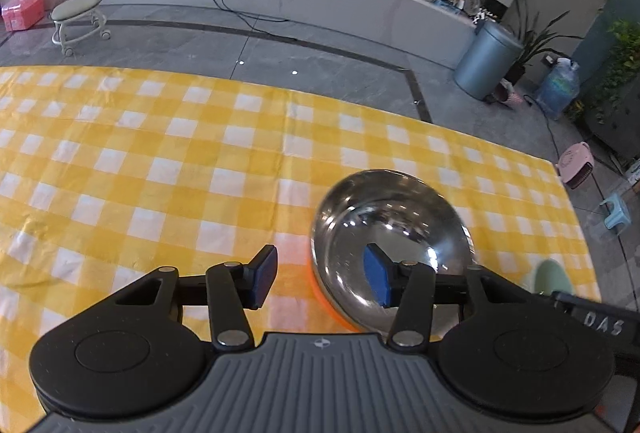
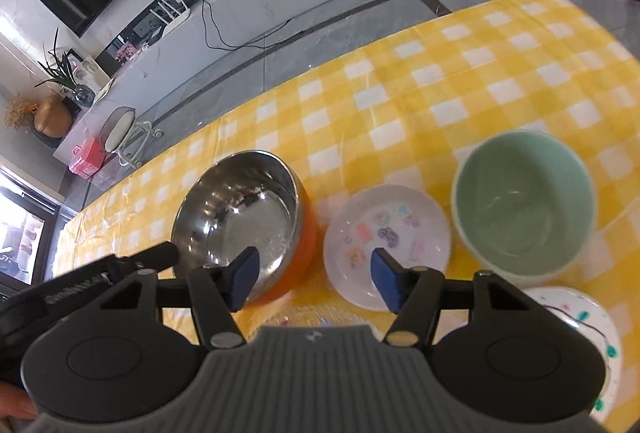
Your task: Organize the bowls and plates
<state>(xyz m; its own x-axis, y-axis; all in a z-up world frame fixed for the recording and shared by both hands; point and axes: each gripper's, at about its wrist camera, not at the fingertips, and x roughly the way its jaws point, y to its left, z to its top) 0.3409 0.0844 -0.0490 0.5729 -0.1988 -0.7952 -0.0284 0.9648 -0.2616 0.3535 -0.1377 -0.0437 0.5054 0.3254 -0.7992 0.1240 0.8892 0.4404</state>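
A steel bowl with an orange outside stands on the yellow checked tablecloth. My left gripper is open above the bowl's near left rim, with its right pad over the bowl's inside and its left pad outside; neither pad presses on it. In the right wrist view the steel bowl, a small white patterned plate and a green bowl stand in a row. My right gripper is open over the gap between steel bowl and small plate, holding nothing.
A white plate with coloured dots lies at the lower right, and a clear patterned plate shows under the right gripper. The left gripper's body reaches in from the left. The green bowl's edge shows to the right of the steel bowl.
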